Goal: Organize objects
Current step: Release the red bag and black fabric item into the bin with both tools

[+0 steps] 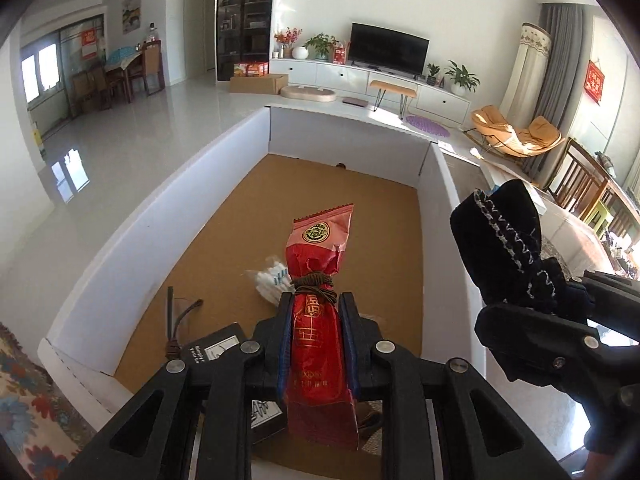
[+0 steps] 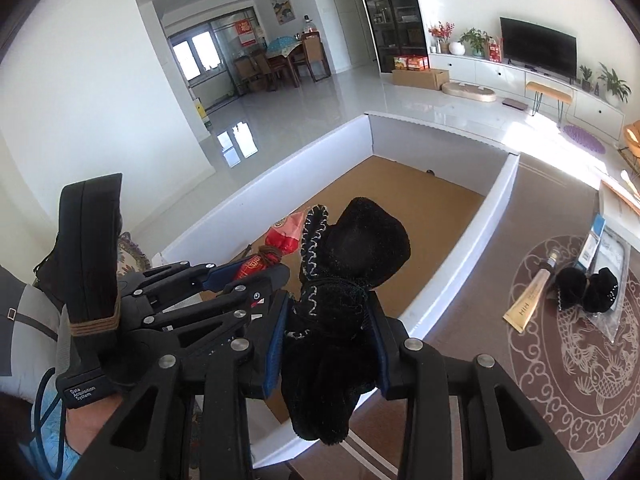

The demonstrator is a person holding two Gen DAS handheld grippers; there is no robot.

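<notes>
Left gripper clenched red packet above white box, open floor at 12 o'clock | right gripper grasped black pouch over box's 3 o'clock wall | box held cotton swabs.

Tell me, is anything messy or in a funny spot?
Nothing is broken or spilled. A tube, another black glove and a plastic packet lie scattered on the rug, outside the white box.

A home, living rm: TV on a white low cabinet upper centre, potted plants, rocking chair at right, dining table w/ chairs upper left.
</notes>
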